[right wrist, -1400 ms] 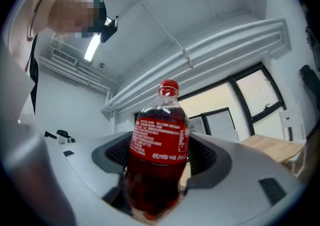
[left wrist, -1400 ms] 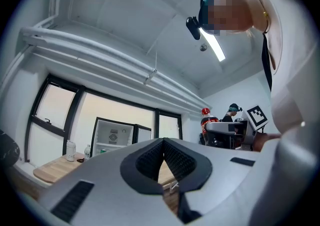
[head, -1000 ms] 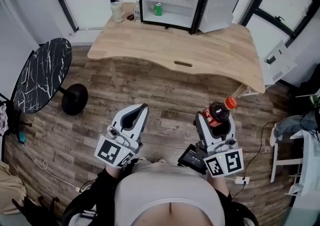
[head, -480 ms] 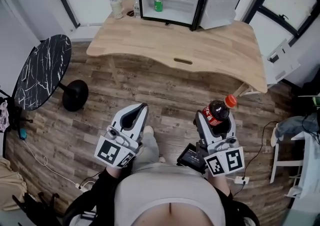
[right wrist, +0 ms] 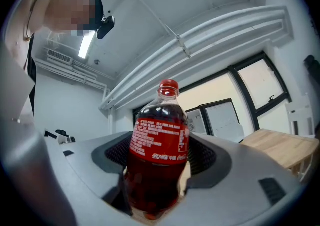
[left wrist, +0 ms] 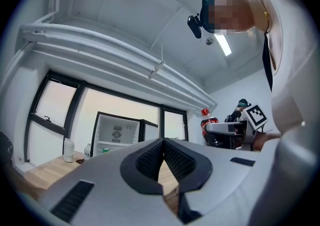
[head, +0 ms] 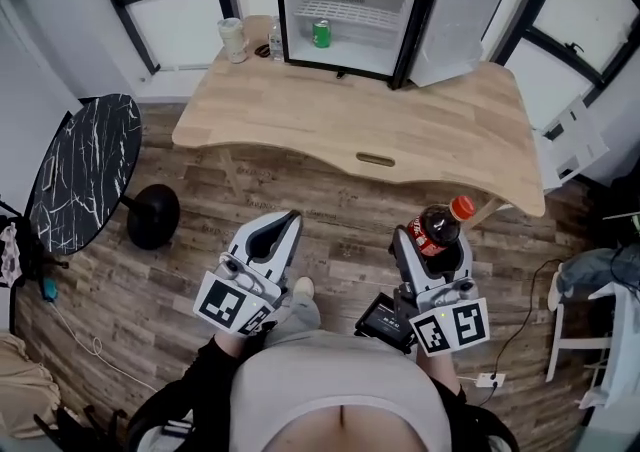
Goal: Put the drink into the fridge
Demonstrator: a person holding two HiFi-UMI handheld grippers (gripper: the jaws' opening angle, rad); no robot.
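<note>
A cola bottle (head: pixel 437 226) with a red cap and red label sits clamped in my right gripper (head: pixel 432 248), held close to the person's body above the wood floor. In the right gripper view the bottle (right wrist: pixel 159 162) fills the space between the jaws. My left gripper (head: pixel 272 240) is shut with nothing in it; in the left gripper view its pads (left wrist: pixel 163 159) meet. The small fridge (head: pixel 350 2) stands at the back of the wooden desk (head: pixel 400 120) with its door (head: pixel 460 18) swung open to the right. A green can (head: pixel 321 33) stands inside it.
A white cup (head: pixel 233 38) and a small bottle (head: pixel 276 38) stand on the desk left of the fridge. A round black marble side table (head: pixel 80 165) is at the left. A white chair (head: pixel 580 310) and cables lie at the right.
The desk and fridge have shifted slightly lower and nearer in the head view. Both grippers keep their places and states, the right one still holding the bottle.
</note>
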